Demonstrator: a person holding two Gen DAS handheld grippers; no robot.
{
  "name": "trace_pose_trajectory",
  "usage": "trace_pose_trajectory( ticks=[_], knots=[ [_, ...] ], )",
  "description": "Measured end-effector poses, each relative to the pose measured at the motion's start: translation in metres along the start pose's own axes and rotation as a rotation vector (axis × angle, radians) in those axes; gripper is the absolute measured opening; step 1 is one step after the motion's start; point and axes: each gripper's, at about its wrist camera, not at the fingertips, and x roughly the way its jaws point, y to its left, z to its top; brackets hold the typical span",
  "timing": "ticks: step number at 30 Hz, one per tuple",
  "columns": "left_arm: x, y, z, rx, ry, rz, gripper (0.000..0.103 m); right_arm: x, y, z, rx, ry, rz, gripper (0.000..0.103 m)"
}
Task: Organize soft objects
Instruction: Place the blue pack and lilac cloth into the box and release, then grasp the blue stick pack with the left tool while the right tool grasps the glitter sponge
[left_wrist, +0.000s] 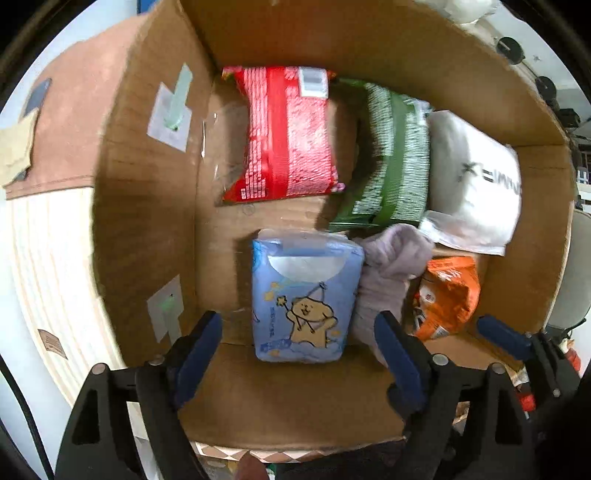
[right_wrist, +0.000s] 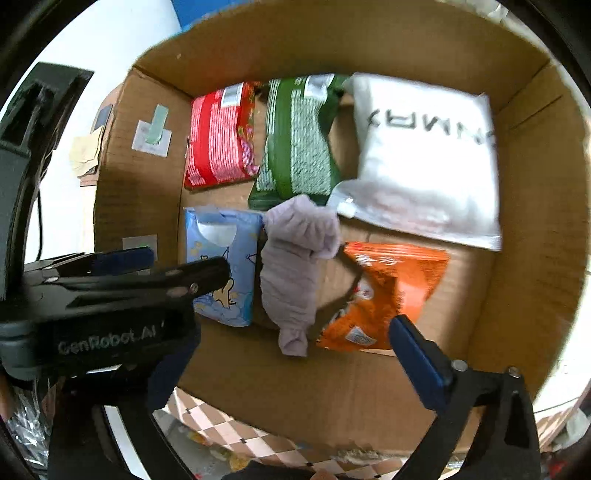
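- The box (left_wrist: 147, 206) stood open-topped, its cardboard floor holding 6 soft things in 2 rows.
- Back row, left to right: a red pack (left_wrist: 284, 136), a green pack (left_wrist: 395, 158) just beside it, and a white bag (left_wrist: 476, 181) against the right wall.
- Front row, left to right: a blue tissue pack (left_wrist: 303, 295) printed with a bear, a grey sock (left_wrist: 388, 266) touching its right edge, and an orange bag (left_wrist: 447, 295) near the sock.
- The left tool (left_wrist: 299, 332) hung over the blue tissue pack, its fingers spread wide to either side, gripping nothing.
- The right tool (right_wrist: 295, 332) hung over the sock and orange bag, spread wide and empty; its left finger was hidden behind the left tool's body.
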Motion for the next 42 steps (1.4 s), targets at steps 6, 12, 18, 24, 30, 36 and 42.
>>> trace_pose_trajectory(
  ticks=[6, 12, 18, 24, 30, 36, 42],
  knots=[
    [-0.042, -0.006, -0.033, 0.006, -0.145, 0.054, 0.100, -0.039, -0.013, -0.023, 0.023, -0.102, -0.091, 0.103],
    [-0.079, -0.008, -0.062, -0.022, -0.288, 0.066, 0.101, -0.075, -0.027, -0.050, 0.023, -0.209, -0.177, 0.103],
    [-0.098, -0.031, -0.080, -0.018, -0.385, 0.081, 0.101, -0.096, -0.023, -0.078, 0.058, -0.260, -0.096, 0.103],
    [-0.117, -0.100, -0.105, 0.082, -0.478, 0.150, 0.101, -0.135, -0.091, -0.127, 0.201, -0.327, -0.010, 0.103],
    [-0.092, -0.209, -0.147, 0.311, -0.517, 0.280, 0.101, -0.128, -0.216, -0.199, 0.517, -0.288, 0.086, 0.103],
    [-0.003, -0.252, -0.157, 0.355, -0.321, 0.199, 0.099, -0.057, -0.297, -0.253, 0.710, -0.134, 0.167, 0.102],
    [0.079, -0.268, -0.139, 0.286, -0.148, 0.162, 0.072, -0.012, -0.322, -0.267, 0.746, -0.067, 0.165, 0.095]
  ],
)
